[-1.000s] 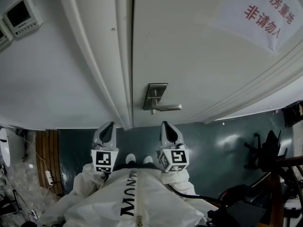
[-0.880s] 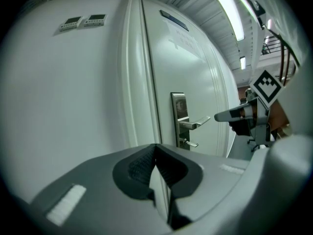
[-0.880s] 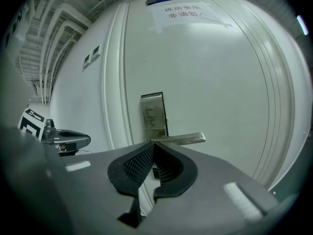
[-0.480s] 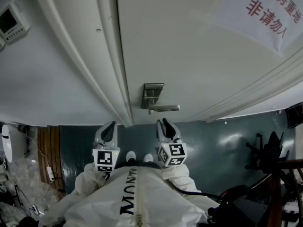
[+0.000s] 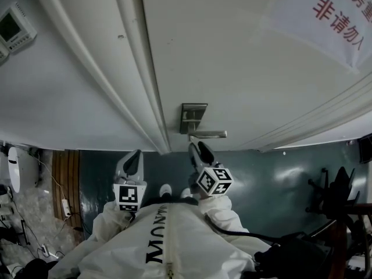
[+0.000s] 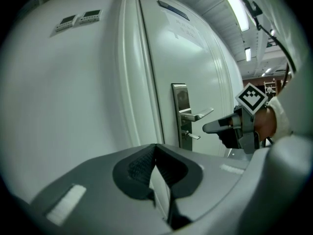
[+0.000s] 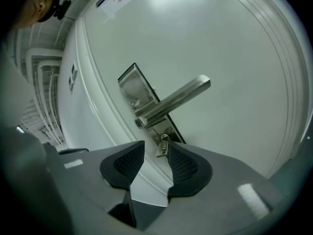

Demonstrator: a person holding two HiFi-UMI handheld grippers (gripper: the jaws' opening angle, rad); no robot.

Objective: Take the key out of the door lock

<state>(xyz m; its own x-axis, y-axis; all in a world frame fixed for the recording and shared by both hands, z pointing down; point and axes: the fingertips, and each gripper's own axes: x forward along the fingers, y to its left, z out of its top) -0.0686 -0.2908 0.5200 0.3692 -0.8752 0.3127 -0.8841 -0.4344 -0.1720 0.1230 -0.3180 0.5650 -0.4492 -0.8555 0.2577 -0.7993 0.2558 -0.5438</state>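
The right tongs (image 7: pixel 155 146) are spreading open and grip nothing. The key (image 7: pixel 162 146) sits right at their mouth, close against the tip of the pad on the right of that gripper's view, but no pad presses on it. It stands in the lock just under the lever handle (image 7: pixel 176 99), at the lower end of the steel lock plate (image 7: pixel 131 88). Its shaft points straight out of the door (image 7: pixel 234 58) towards the tongs, so I'd say the pull has to come straight back along that line. From the side, those tongs are level with the key and just short of it. The left tongs (image 6: pixel 156 148) hang well off to the side, tips together and empty, so the right hand is clearly the nearer.
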